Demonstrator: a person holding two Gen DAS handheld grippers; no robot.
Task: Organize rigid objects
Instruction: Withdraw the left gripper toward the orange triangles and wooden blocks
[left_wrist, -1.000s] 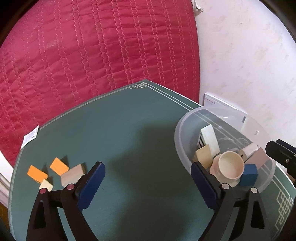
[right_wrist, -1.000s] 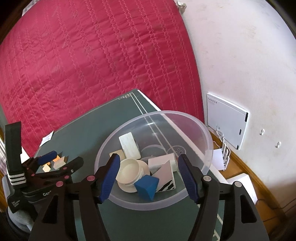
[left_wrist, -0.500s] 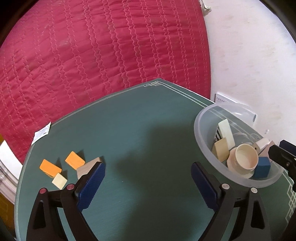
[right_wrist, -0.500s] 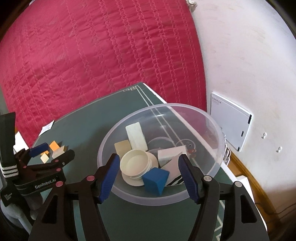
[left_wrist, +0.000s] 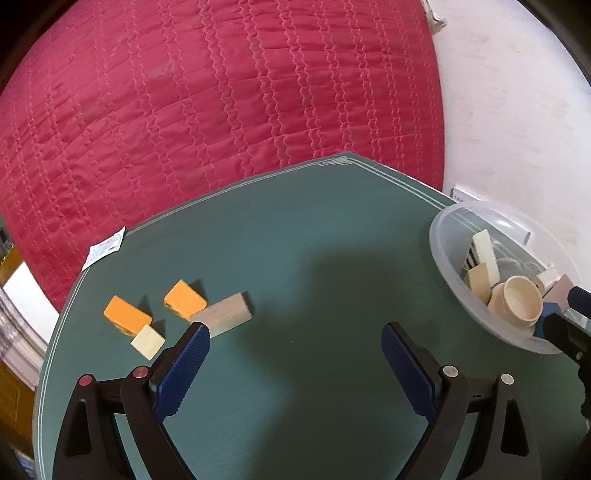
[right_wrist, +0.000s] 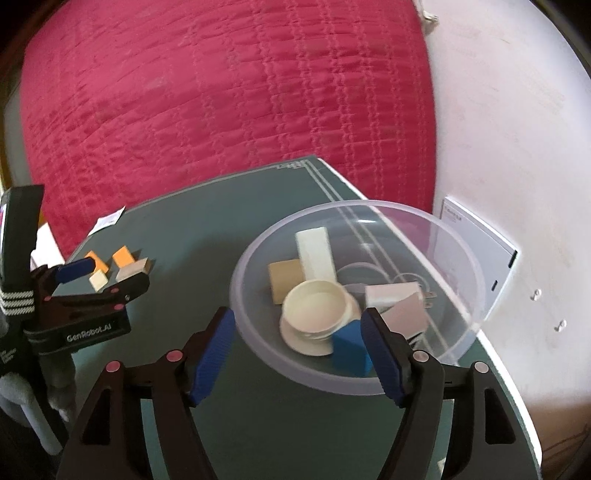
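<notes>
On the dark green table (left_wrist: 295, 258) the left gripper (left_wrist: 295, 354) hangs with its jaws spread wide and nothing between them; the pale wooden rectangular block (left_wrist: 223, 314) lies just beyond its left jaw tip, beside two orange blocks (left_wrist: 184, 298) and a small cream block (left_wrist: 147, 341). The right gripper (right_wrist: 297, 343) has its jaws opening and holds nothing; between them sits the near rim of the clear plastic bowl (right_wrist: 258, 332), holding a cream round cup (right_wrist: 316, 304) and a blue cube (right_wrist: 349, 349) among other pieces.
</notes>
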